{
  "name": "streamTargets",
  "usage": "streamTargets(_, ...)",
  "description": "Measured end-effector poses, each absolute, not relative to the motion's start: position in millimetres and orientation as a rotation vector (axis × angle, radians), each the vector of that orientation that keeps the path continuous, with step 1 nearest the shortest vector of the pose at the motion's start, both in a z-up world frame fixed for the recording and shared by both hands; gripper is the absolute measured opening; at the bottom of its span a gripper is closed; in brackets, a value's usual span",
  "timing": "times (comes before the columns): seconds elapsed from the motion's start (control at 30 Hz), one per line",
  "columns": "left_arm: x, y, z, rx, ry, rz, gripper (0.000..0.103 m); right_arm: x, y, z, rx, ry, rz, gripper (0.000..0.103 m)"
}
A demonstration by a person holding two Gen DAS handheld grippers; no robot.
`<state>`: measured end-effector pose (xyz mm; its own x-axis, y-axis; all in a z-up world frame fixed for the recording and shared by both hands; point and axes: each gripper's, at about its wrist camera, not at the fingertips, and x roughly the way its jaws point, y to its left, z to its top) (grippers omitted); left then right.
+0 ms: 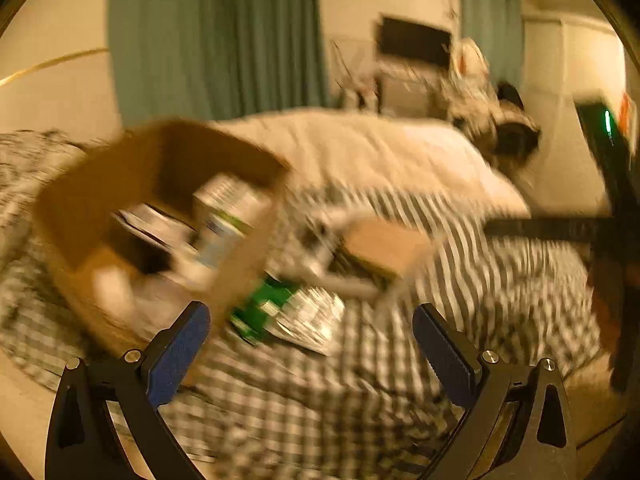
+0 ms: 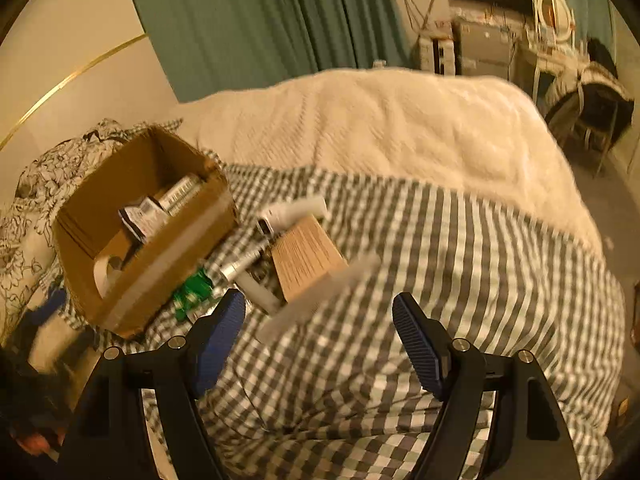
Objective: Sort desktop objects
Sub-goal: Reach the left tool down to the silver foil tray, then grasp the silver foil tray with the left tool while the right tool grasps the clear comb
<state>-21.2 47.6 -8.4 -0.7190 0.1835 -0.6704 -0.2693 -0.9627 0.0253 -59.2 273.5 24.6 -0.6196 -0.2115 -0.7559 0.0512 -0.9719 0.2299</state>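
An open cardboard box (image 2: 132, 240) stands on the checked blanket at the left, holding small packets and a tape roll (image 2: 106, 270). It also shows, blurred, in the left wrist view (image 1: 100, 208). Beside it lie a green packet (image 2: 192, 290), a silver tube (image 2: 240, 266), a white tube (image 2: 290, 210), a tan wooden block (image 2: 306, 262) and a pale strip (image 2: 316, 300). My left gripper (image 1: 312, 344) is open and empty just before the green packet (image 1: 280, 304). My right gripper (image 2: 319, 336) is open and empty just in front of the pale strip.
The checked blanket (image 2: 460, 280) covers the bed, with a white quilt (image 2: 400, 128) behind it. A floral cloth (image 2: 36, 208) lies left of the box. Green curtains (image 2: 256, 20), a desk and a chair (image 2: 588, 108) stand at the back.
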Motion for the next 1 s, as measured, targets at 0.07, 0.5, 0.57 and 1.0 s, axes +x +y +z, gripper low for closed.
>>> streamTargets(0.07, -28, 62, -32, -1.091, 0.221, 2.672, 0.103, -61, 274, 13, 1.313, -0.235, -2.659, 0.076)
streamTargets(0.5, -133, 68, -107, -1.346, 0.197, 2.661, 0.103, -73, 266, -12, 1.351, -0.203, -2.503, 0.076)
streamTargets(0.57, -135, 67, -115, -1.371, 0.191, 2.65, 0.103, -75, 262, -17, 1.366, -0.182, -2.504, 0.076)
streamTargets(1.0, -118, 62, -117, -1.4, 0.155, 2.521, 0.078, -79, 239, -37, 1.476, -0.11, -2.571, 0.076)
